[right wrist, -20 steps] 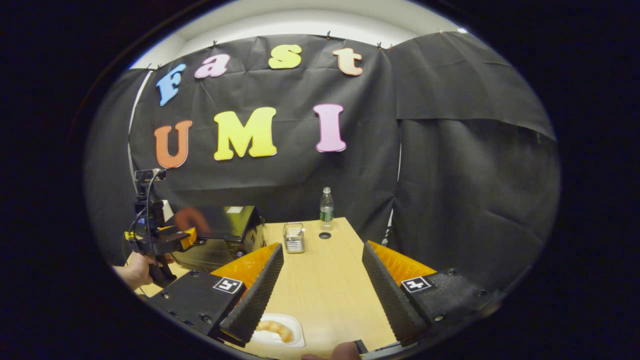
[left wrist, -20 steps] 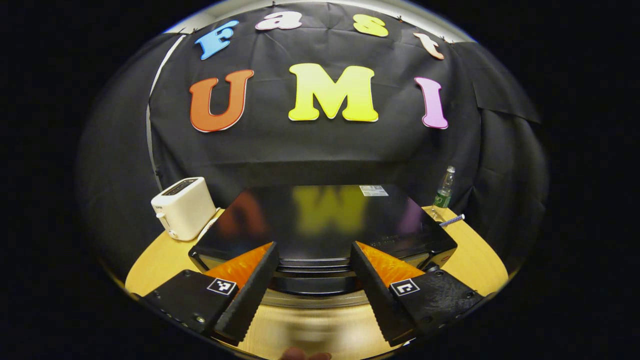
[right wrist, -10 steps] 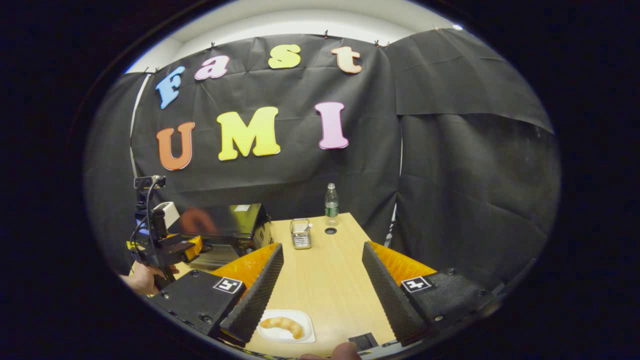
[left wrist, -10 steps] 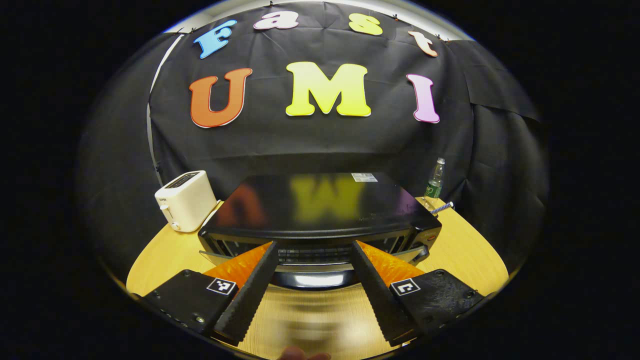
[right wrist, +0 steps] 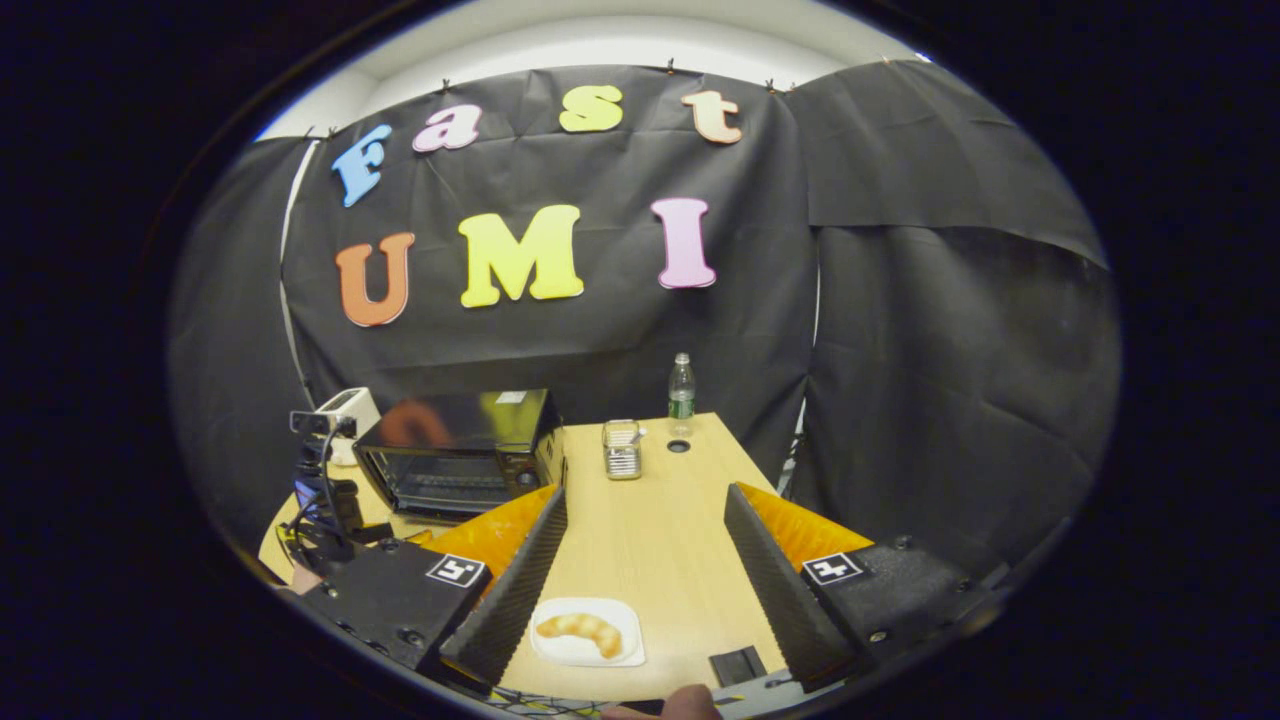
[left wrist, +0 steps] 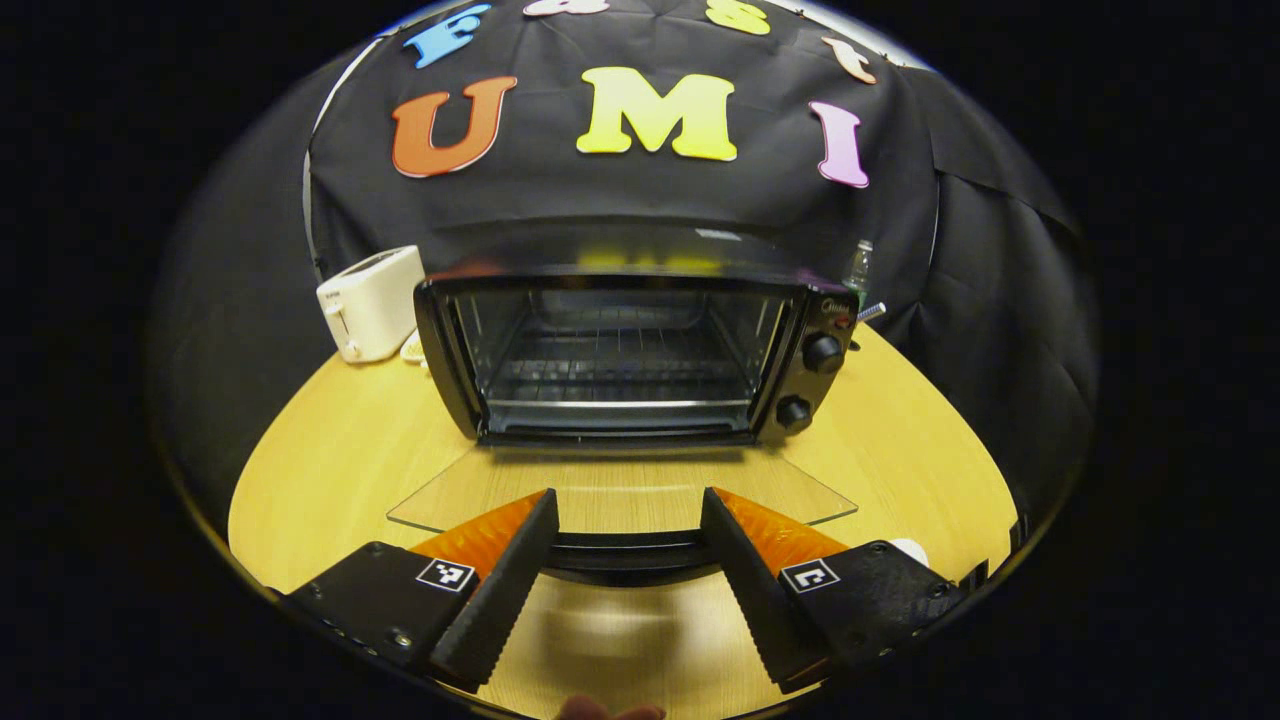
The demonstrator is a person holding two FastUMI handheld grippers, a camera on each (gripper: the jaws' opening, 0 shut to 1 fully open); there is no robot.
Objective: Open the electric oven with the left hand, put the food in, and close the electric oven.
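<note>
Currently, the black electric oven (left wrist: pixel 620 350) stands on the light wooden table (left wrist: pixel 330 470) with its glass door (left wrist: pixel 620 495) lowered flat, exposing the wire rack (left wrist: pixel 620 370); the opening step is judged complete. The left gripper (left wrist: pixel 625 560) has its jaws spread on either side of the dark door handle (left wrist: pixel 625 550), not pinching it. The curved golden pastry (right wrist: pixel 580 632) lies on a white rectangular plate (right wrist: pixel 590 655) near the table's front edge, well apart from the oven. The right gripper (right wrist: pixel 645 590) hangs above the plate, jaws spread, holding nothing. Remaining steps: pick up the food, place it on the rack, close the door.
</note>
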